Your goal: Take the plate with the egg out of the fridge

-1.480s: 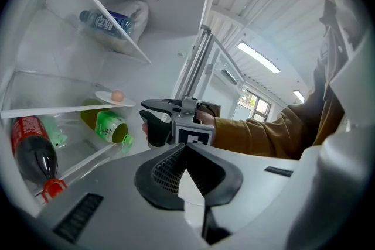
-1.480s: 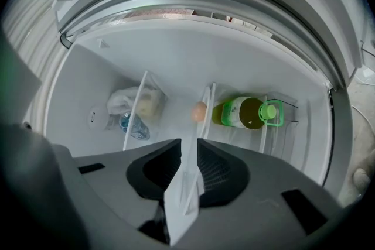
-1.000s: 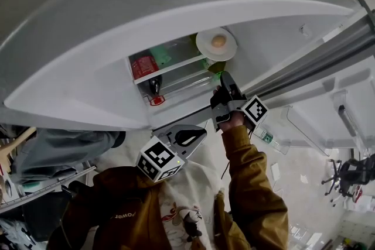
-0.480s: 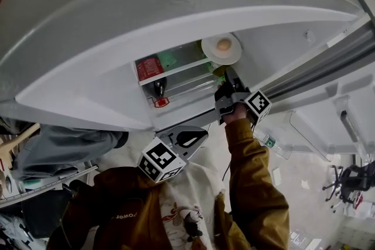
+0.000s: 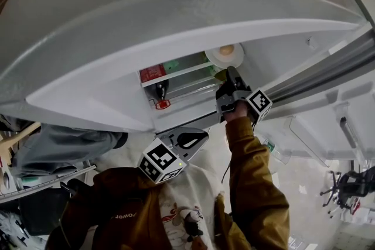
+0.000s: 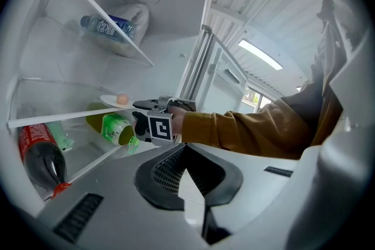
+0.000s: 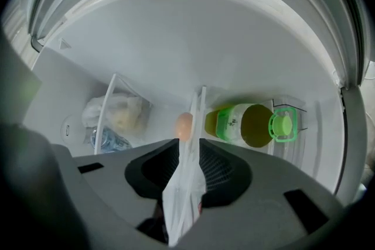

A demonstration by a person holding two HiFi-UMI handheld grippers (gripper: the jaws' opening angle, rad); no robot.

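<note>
A white plate [image 5: 227, 56] with a brown egg [image 5: 227, 50] on it lies at the front of a glass shelf in the open fridge. My right gripper [image 5: 229, 72] reaches in from below and is shut on the plate's near rim. In the right gripper view the plate [image 7: 186, 184] runs edge-on between the jaws of the right gripper [image 7: 188, 152], with the egg [image 7: 184, 126] just beyond. The left gripper view shows the plate [image 6: 111, 100], the egg [image 6: 122, 99] and the right gripper [image 6: 137, 106] from the side. My left gripper [image 5: 196, 136] hangs shut and empty by my chest, outside the fridge.
A green tea bottle [image 6: 112, 127] lies under the plate's shelf, beside a cola bottle [image 6: 40, 156]. A red can [image 5: 152, 73] stands left of the plate. A water bottle [image 6: 108, 26] and a bag [image 6: 136, 13] sit on another shelf. The open fridge door [image 5: 328, 96] stands at the right.
The head view has shifted, so the fridge's top edge now covers part of the plate. The right gripper stays shut on the plate's rim. The left gripper has hardly moved.
</note>
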